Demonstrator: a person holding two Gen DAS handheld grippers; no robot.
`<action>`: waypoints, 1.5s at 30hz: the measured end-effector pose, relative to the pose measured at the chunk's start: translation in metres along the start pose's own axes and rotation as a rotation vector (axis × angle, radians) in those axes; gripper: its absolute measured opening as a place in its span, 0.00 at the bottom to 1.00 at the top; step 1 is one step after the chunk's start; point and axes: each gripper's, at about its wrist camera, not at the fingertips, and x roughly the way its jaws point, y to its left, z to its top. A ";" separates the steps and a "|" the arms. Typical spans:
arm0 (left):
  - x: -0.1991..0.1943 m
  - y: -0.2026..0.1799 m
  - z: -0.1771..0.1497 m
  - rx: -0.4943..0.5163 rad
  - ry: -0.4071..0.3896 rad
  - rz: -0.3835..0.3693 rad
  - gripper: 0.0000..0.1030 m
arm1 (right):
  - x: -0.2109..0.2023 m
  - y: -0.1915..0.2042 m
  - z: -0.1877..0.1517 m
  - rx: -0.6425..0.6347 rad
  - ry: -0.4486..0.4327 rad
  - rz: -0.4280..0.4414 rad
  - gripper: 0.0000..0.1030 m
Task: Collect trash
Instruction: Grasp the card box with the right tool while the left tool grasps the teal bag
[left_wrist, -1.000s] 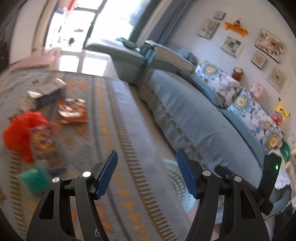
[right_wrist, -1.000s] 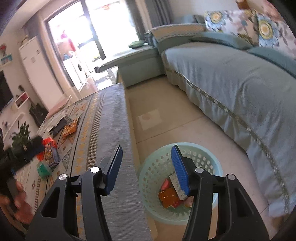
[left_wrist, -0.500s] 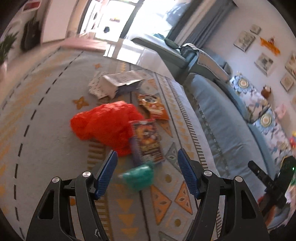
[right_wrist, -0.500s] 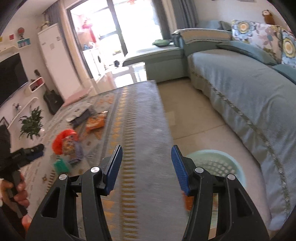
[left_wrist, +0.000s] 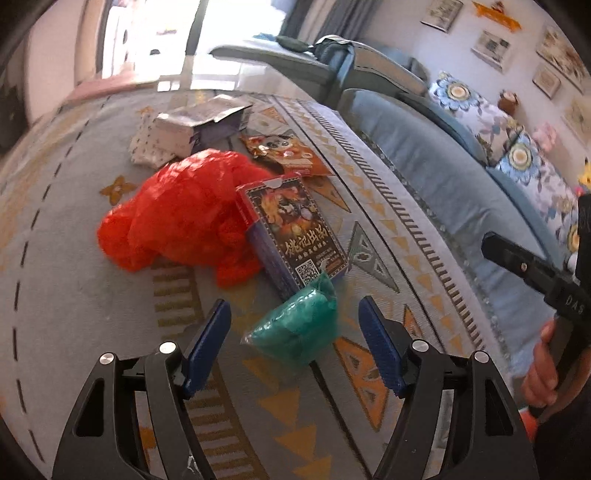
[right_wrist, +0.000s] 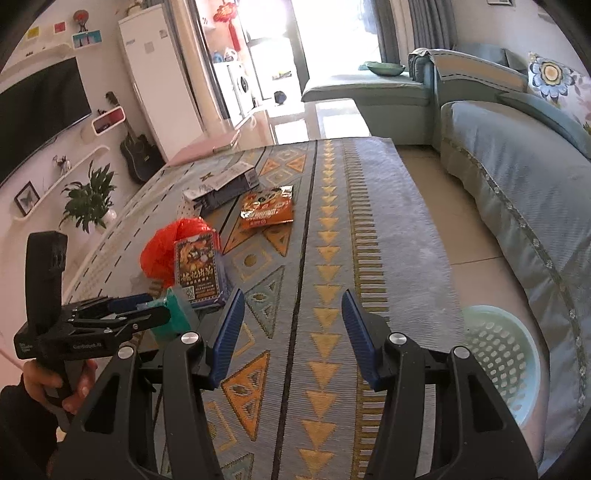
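Observation:
Trash lies on a patterned tablecloth: a green crumpled bag (left_wrist: 297, 325) (right_wrist: 173, 314), a dark printed box (left_wrist: 293, 230) (right_wrist: 199, 271), a red plastic bag (left_wrist: 177, 214) (right_wrist: 166, 243), an orange snack packet (left_wrist: 286, 151) (right_wrist: 266, 208) and a grey carton (left_wrist: 199, 127) (right_wrist: 225, 188). My left gripper (left_wrist: 293, 345) is open, its fingers either side of the green bag. It shows at the left of the right wrist view (right_wrist: 147, 306). My right gripper (right_wrist: 291, 332) is open and empty above the cloth. A pale green basket (right_wrist: 498, 354) stands on the floor at the right.
A blue sofa (right_wrist: 524, 192) (left_wrist: 443, 177) runs along the right, with a strip of tiled floor (right_wrist: 469, 236) between it and the table. A TV, guitar and plant (right_wrist: 88, 203) stand by the left wall. The right gripper's handle (left_wrist: 535, 273) shows in the left wrist view.
My left gripper has swung from the sofa side to the trash pile and closed in on the green bag. My right gripper has turned from the basket toward the table.

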 end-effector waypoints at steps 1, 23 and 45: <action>0.002 -0.003 -0.002 0.030 -0.002 0.007 0.66 | 0.002 0.000 0.000 -0.001 0.002 -0.001 0.50; 0.008 -0.011 -0.015 0.095 -0.026 -0.039 0.40 | 0.064 0.045 -0.007 -0.033 0.023 0.048 0.50; -0.041 0.046 -0.019 -0.129 -0.221 0.136 0.39 | 0.138 0.100 0.012 -0.043 0.138 0.092 0.64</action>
